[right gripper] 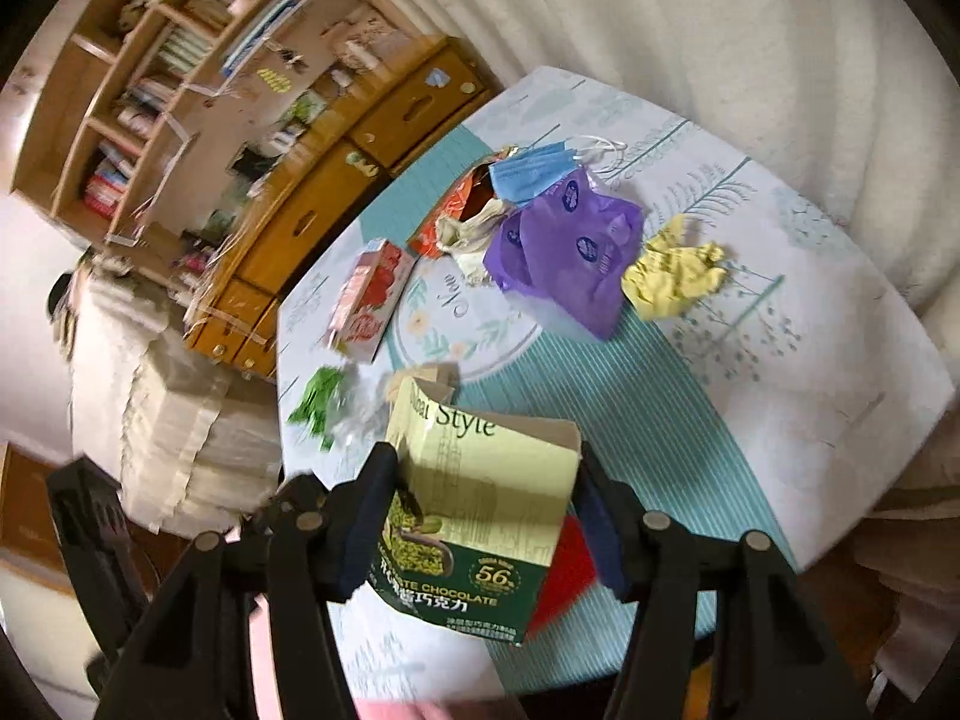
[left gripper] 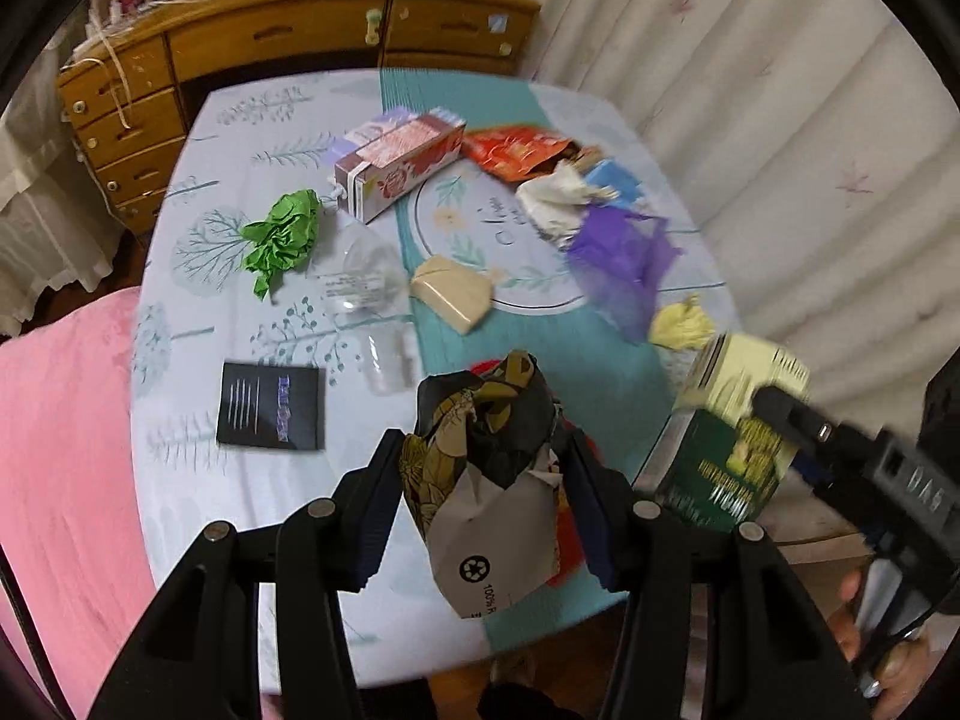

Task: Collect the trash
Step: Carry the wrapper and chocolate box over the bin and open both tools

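Observation:
My left gripper (left gripper: 483,456) is shut on a crumpled black-and-gold paper bag (left gripper: 486,480) and holds it above the table's near edge. My right gripper (right gripper: 480,510) is shut on a green and pale-yellow chocolate box (right gripper: 474,516), which also shows at the right of the left wrist view (left gripper: 732,438). A red object (right gripper: 564,570) lies under the box. On the table lie a green paper ball (left gripper: 282,237), a pink carton (left gripper: 399,165), a clear plastic cup (left gripper: 366,294), a beige wedge (left gripper: 453,294), a purple bag (right gripper: 564,252), a yellow paper ball (right gripper: 672,270), a blue mask (right gripper: 531,171) and an orange wrapper (left gripper: 516,150).
The table (left gripper: 180,360) has a pale tree-print cloth with a teal striped runner. A black card (left gripper: 270,408) lies near the left edge. A wooden dresser (left gripper: 270,42) stands behind, curtains (left gripper: 750,90) to the right, a pink cover (left gripper: 60,450) to the left.

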{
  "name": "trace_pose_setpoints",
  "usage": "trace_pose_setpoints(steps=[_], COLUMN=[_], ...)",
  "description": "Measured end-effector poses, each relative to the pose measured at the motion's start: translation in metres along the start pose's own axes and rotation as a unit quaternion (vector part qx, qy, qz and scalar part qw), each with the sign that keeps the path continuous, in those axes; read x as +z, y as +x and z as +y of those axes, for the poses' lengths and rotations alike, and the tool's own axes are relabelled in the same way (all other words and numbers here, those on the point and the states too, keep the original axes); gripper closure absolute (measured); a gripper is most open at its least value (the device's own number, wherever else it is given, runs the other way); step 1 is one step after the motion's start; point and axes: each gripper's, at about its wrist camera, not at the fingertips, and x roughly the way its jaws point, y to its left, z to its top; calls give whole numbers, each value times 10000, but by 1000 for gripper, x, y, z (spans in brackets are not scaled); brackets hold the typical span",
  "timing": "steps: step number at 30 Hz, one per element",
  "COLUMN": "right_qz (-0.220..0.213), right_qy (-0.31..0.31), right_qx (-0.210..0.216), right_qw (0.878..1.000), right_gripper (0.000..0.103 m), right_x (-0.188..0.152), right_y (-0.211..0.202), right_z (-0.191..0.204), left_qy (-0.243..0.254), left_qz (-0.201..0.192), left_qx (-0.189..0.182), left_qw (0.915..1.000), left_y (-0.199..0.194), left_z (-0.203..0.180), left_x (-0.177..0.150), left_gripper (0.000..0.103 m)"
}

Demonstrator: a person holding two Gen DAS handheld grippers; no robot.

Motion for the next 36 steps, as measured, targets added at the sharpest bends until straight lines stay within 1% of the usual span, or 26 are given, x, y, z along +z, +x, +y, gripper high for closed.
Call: trace_pose_setpoints(steps=[3,6,7,9,12,16,19,21,24,26,27,30,32,35,36], right_qz=[136,382,457,643,855,1201,1480,1653,1943,2132,2182,2294,2337,2434,2437], right_qy=[-336,-787,-904,-1193,-1550,-1778,-1793,-1725,-1585,-1502,-1486,-1531,-1490,-1281,-1244], right_qx=[145,274,292,350,375,370,291,217,-10,-229,-301,-741,-948,-1153,-1176], right_qw=[9992,9958,9944,9902,9835,9760,9722,9708,9680,9651,9641,9584,9561,9545,9546], right_gripper=[45,45,45,45,45,45,45,45,45,45,45,45,44,44,44], right_x=[-19,-40,-46,-63,-84,-112,-132,-145,-167,-187,-191,-222,-240,-262,-266], right_y=[-23,-43,-48,-60,-73,-75,-65,-54,-26,0,10,60,95,150,162], right_z=[-7,-16,-19,-26,-38,-57,-73,-85,-105,-122,-127,-153,-172,-202,-209], left_qy=[-140,-304,-364,-420,-478,-571,-622,-645,-690,-745,-754,-735,-707,-742,-749], left_qz=[-198,-402,-471,-549,-650,-580,-358,-195,-1,121,160,210,200,234,244], left_qx=[70,218,318,449,714,1063,1207,1278,1322,1291,1301,1323,1340,1352,1360], left_qw=[9997,9985,9977,9966,9942,9910,9901,9895,9888,9888,9885,9883,9883,9878,9876], left_y=[-19,-41,-47,-55,-62,-59,-46,-34,-9,15,31,74,109,163,179], left_z=[-19,-37,-44,-57,-76,-88,-88,-86,-78,-70,-66,-51,-38,-15,-8], left_x=[-26,-64,-81,-107,-151,-195,-221,-234,-251,-262,-270,-285,-297,-315,-321], left_gripper=[53,53,53,53,53,53,53,53,52,52,52,52,52,51,51])
